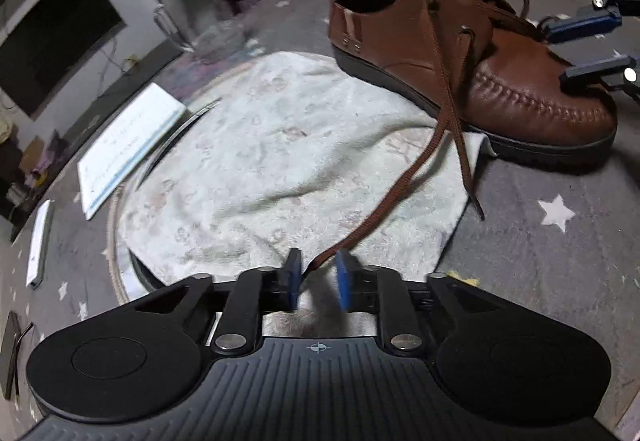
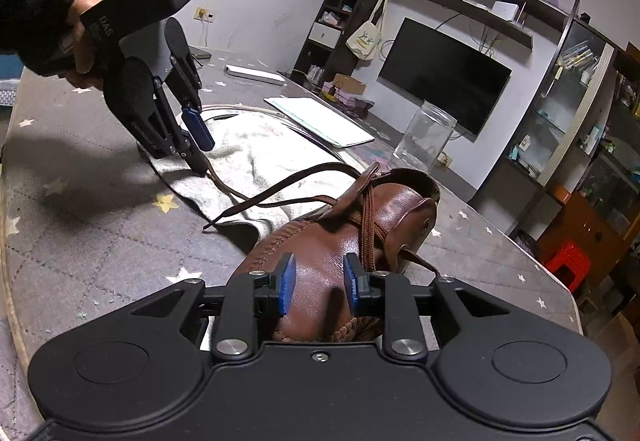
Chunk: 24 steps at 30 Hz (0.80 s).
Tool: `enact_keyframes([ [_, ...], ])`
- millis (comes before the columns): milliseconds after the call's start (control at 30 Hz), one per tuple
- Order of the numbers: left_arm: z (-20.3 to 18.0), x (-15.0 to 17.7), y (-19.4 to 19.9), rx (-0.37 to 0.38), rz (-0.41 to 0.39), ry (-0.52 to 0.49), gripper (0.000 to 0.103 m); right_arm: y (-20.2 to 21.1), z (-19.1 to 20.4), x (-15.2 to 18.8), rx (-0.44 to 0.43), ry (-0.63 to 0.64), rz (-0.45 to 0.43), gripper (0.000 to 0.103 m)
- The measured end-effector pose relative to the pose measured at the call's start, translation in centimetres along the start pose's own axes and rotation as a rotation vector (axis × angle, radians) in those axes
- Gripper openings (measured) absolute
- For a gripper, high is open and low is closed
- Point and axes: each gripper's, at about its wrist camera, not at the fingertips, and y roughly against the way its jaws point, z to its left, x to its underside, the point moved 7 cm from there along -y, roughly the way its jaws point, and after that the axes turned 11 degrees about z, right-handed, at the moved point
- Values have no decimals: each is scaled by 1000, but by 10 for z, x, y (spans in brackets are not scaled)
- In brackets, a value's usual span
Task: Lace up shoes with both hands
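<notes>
A brown leather shoe (image 1: pixel 440 53) lies on a pale towel (image 1: pixel 280 161) on a grey star-patterned table. Two brown lace ends hang from its eyelets. One lace (image 1: pixel 384 209) runs down between the pads of my left gripper (image 1: pixel 318 281), whose jaws stand apart with the lace end between them. The other lace end (image 1: pixel 466 161) lies loose on the towel. My right gripper (image 2: pixel 318 283) is open just above the shoe's toe (image 2: pixel 320 253), holding nothing. It also shows in the left wrist view (image 1: pixel 588 49). My left gripper shows in the right wrist view (image 2: pixel 202 157), low over the towel.
A glass jar (image 2: pixel 424 137) and an open booklet (image 2: pixel 320 121) lie beyond the towel. A round tray rim (image 1: pixel 116 225) shows under the towel. A white slim box (image 1: pixel 38 245) lies near the table's left edge. Shelves and a TV (image 2: pixel 444 73) stand behind.
</notes>
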Motion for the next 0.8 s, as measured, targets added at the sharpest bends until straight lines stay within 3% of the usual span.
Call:
enact_keyframes([
  [267,-9,4,22,16,-69,70,1,1,0,0,0,0,-7,28],
  [533,-44,10,57,47,-134,7,1,0,5,-6,-7,28,-17,28],
  [800,-53,16,53,71,-128,18,1,-23,5,-39,-29,57,-39,28],
])
